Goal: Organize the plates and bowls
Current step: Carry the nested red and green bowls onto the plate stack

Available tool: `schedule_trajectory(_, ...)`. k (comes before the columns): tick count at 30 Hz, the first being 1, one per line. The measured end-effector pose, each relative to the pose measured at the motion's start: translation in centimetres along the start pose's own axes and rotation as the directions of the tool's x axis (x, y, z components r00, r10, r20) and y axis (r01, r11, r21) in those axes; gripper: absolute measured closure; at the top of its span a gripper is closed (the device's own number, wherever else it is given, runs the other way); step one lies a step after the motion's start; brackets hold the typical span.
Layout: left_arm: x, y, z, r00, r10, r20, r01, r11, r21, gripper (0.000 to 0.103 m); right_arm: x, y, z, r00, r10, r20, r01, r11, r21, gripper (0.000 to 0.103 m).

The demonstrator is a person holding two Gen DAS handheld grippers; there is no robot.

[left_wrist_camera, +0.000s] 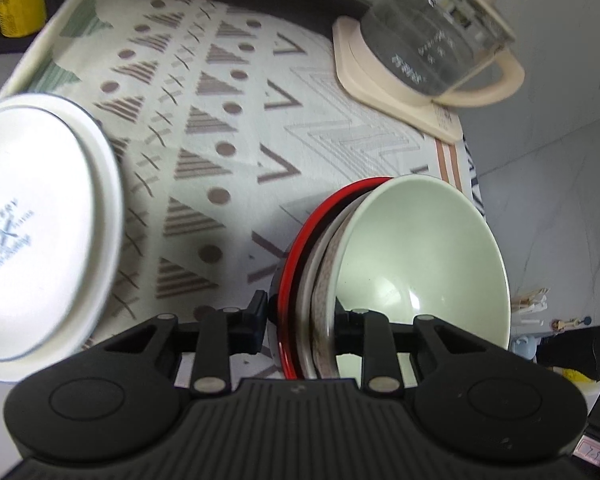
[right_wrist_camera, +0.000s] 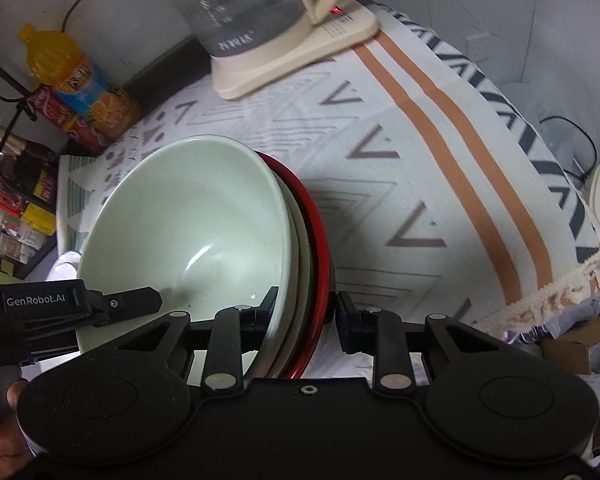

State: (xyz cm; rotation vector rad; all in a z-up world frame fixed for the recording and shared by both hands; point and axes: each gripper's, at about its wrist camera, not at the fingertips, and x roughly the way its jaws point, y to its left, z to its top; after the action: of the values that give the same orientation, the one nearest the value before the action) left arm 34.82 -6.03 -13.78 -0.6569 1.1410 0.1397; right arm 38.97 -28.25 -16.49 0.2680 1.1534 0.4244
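A stack of nested bowls stands tilted on the patterned tablecloth: a pale green bowl (left_wrist_camera: 412,256) on top, a grey patterned bowl (left_wrist_camera: 322,300) under it, a red-rimmed bowl (left_wrist_camera: 296,264) outermost. My left gripper (left_wrist_camera: 300,320) is shut on the stack's rims. My right gripper (right_wrist_camera: 306,314) is shut on the same stack (right_wrist_camera: 188,240) from the other side. The left gripper's finger (right_wrist_camera: 132,304) shows in the right wrist view. A white plate (left_wrist_camera: 40,220) lies upside down at the left, its printed underside showing.
A glass kettle (left_wrist_camera: 432,36) on a cream base (right_wrist_camera: 292,52) stands at the back of the tablecloth (left_wrist_camera: 220,120). An orange juice bottle (right_wrist_camera: 76,76), a red can (right_wrist_camera: 72,120) and packets sit at the back left. The cloth's fringed edge (right_wrist_camera: 560,288) hangs at the right above boxes.
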Motion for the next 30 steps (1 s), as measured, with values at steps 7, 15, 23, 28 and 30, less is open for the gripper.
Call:
schedule_trajectory(7,-3.1,1.8,1.0,0.998,0.010,0.065,-0.008,1.000,-0.025,0.076,-0.9,3.5,1.0,0.998,0.037,0.043,-0.035,0.998,-0.056,0.075)
schedule_trajectory(15,-6.2,5.0,1.9,0.992,0.030,0.125,-0.021,0.997,-0.074,0.076,-0.9,7.5,1.4,0.995,0.088,0.040,-0.084,0.991,-0.103,0.075)
schedule_trajectory(23,-8.8,8.9,2.4,0.984,0.058,0.166,-0.034,0.989,-0.145,0.076,-0.4,11.9,1.3,0.992,0.125,0.024,-0.120,0.979,-0.164,0.075)
schedule_trajectory(28,-10.3,11.6,2.7,0.979,0.080,0.189,-0.044,0.981,-0.188,0.076,0.3,14.6,1.1,0.989,0.146,0.003,-0.142,0.968,-0.206,0.075)
schedule_trajectory(30,-10.8,12.6,2.7,0.977,0.089,0.195,-0.049,0.978,-0.204,0.076,0.6,15.8,1.0,0.988,0.153,-0.005,-0.150,0.963,-0.225,0.075)
